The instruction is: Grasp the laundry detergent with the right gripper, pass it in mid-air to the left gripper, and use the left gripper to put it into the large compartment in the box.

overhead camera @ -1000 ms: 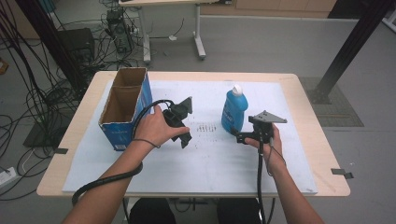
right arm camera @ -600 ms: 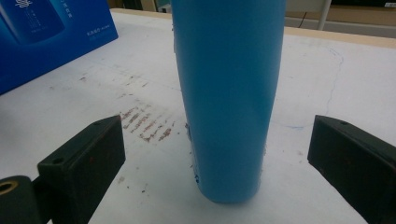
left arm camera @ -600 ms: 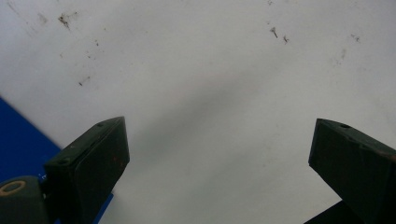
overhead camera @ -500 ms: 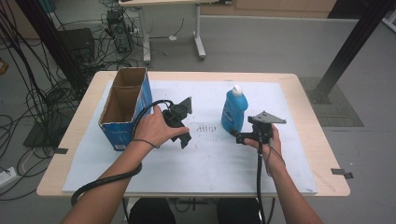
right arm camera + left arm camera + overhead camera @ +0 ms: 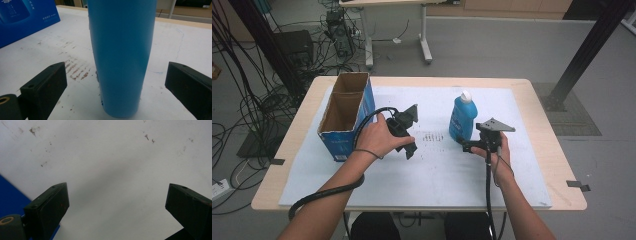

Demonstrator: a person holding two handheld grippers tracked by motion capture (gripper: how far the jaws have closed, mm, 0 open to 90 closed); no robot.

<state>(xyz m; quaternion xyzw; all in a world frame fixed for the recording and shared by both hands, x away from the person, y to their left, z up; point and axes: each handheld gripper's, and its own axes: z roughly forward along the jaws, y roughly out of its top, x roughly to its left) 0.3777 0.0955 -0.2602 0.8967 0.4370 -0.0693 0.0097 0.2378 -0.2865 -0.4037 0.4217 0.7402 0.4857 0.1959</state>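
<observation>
Standing upright on the white mat, right of centre, the blue bottle is framed by the right gripper, whose jaws are spread wide with a gap seen on both sides of the bottle in the right gripper view. Bare mat is left ahead and to the right, up to the table edge. The left gripper is held released over empty mat, just beside the open blue carton. Nothing is seen shifted against the earlier frames.
</observation>
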